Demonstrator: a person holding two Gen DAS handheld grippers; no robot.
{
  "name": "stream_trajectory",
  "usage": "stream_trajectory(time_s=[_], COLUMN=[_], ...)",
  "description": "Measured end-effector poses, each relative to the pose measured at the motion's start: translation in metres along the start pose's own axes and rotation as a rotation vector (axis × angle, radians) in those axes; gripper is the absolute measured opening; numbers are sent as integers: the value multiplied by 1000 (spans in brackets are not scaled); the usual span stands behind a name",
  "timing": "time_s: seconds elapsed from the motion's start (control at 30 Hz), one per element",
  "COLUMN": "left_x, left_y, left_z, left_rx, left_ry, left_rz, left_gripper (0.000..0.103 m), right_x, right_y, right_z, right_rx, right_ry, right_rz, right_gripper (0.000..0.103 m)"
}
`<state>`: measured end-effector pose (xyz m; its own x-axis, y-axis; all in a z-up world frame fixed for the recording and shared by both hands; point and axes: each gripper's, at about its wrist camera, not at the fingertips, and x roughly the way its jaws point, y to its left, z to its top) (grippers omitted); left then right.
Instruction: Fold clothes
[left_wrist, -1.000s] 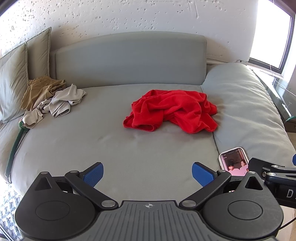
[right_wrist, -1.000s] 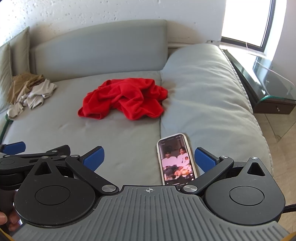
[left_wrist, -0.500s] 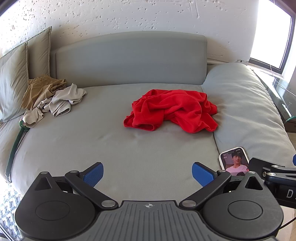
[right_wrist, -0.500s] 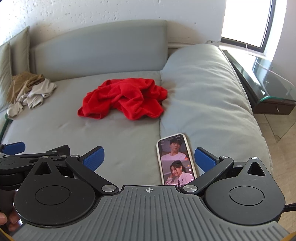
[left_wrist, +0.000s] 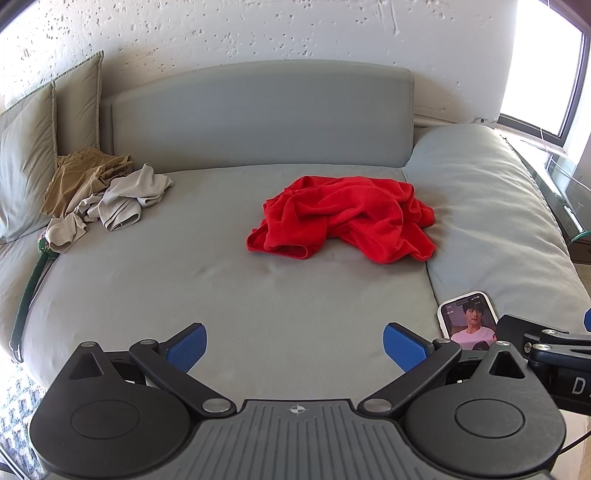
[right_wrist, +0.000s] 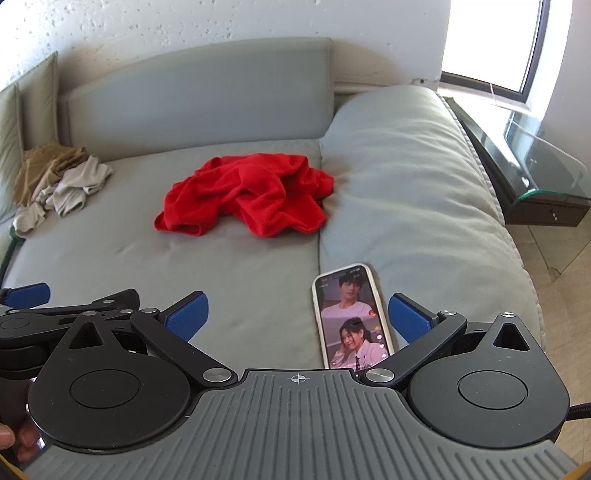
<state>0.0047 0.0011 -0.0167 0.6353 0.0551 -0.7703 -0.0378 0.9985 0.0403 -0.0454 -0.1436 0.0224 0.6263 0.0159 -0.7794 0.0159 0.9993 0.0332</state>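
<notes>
Strong daylight is pouring in from the window (left_wrist: 543, 66) far beyond the right finger, and its pane is blowing out to pure white in both views. The grey daybed (left_wrist: 258, 295) ahead of the fingers is sitting evenly lit, with soft shadows gathering under the red garment (right_wrist: 243, 195). The phone (right_wrist: 351, 314) screen is glowing clearly. Fisheye distortion is bending the edges; focus is staying sharp throughout.

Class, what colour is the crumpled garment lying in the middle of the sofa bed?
Red: the crumpled garment shows best in the left wrist view.
</notes>
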Motion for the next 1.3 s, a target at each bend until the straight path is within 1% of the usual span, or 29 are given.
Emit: stream_trajectory(time_s=[0.17,0.23,0.3,0.33,0.37,0.43,0.5,0.57,0.63,0.7,0.77,0.87,0.97,1.07,1.17,1.23,1.3], left_x=[9,15,21,22,22,22,21,19,19,21,24,29,32,36,40,42,46], left_y=[5,8,11,13,17,22,28,33,36,40,45,46,46,45,41,39,38], left_z=[1,3,5,6,6,7,9,9,12,16,20,22,19,16,14,14,14], left_rx=[-40,-44,-51,-58,-63,-65,-81,-111,-126,-147,-169,-133,-103,-94,-73,-61,-46], left_ry=[36,57,78,71,56,38,15,-45,-74,-65,-39,-13,-20,-27,-37,-36,-32], left_rz=[-36,-19,27,41,38,-8,-54,-55,-36,-33,-39,-7,-19,-33,-22,-12,-7], left_gripper=[102,102,102,102,102,102,102,102,102,102,102,102,102,102,102,101,101], right_x=[10,11,12,13,16,21,23,24,25,26,29,34,39,48,62,68,73], right_y=[-8,-10,-11,-11,-11,-11,-13,-17,-22,-24,-24,-20,-19,-19,-20,-19,-17], right_z=[1,2,4,7,10,16,19,21,23,25,26,28,29,30,29,26,24], right_rx=[61,60,51,43,34,12,14,46,89,103,107,87,78,83,104,100,78], right_ry=[46,31,15,19,33,62,56,38,6,-34,-45,-41,-38,-4,38,36,16], right_rz=[51,36,13,1,-9,-24,-14,30,90,155,187,178,163,161,141,130,119], right_gripper=[103,103,103,103,103,103,103,103,103,103,103,103,103,103,103,103,99])
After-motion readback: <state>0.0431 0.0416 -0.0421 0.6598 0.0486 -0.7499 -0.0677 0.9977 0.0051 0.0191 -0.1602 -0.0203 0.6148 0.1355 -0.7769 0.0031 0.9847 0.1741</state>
